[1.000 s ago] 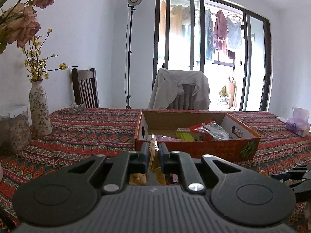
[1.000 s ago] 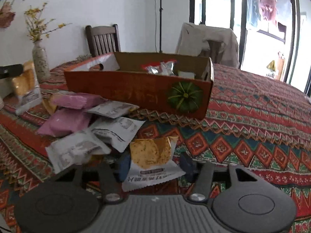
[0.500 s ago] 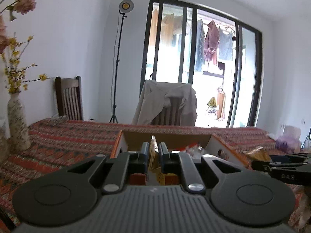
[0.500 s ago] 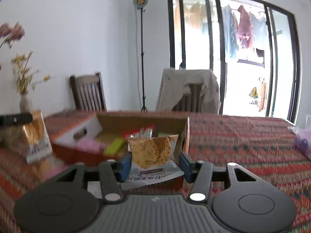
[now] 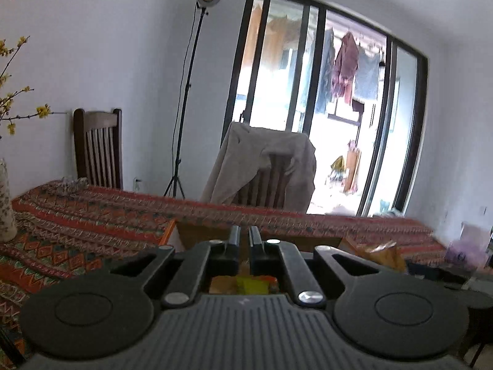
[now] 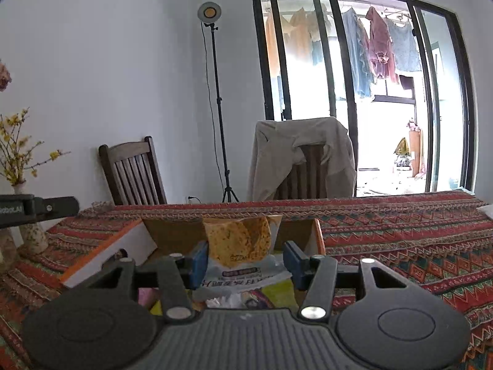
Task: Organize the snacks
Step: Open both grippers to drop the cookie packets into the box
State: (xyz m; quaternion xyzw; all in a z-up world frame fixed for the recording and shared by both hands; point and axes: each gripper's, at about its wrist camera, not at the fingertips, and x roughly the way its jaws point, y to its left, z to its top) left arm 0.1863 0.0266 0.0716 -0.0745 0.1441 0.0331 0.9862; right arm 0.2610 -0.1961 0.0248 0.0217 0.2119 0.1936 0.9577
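Patterned red cloth covers the surface, on which an open cardboard box is set. A snack packet is pinched between the blue pads of the right tongs and held over the box, above other snacks. It is judged light, crinkly and soft, its contents brittle, so a gentle hold at the sides is advised. The left tongs are pressed together; whether a thin packet is nipped there cannot be told. Two chairs and a lamp stand are seen beyond.
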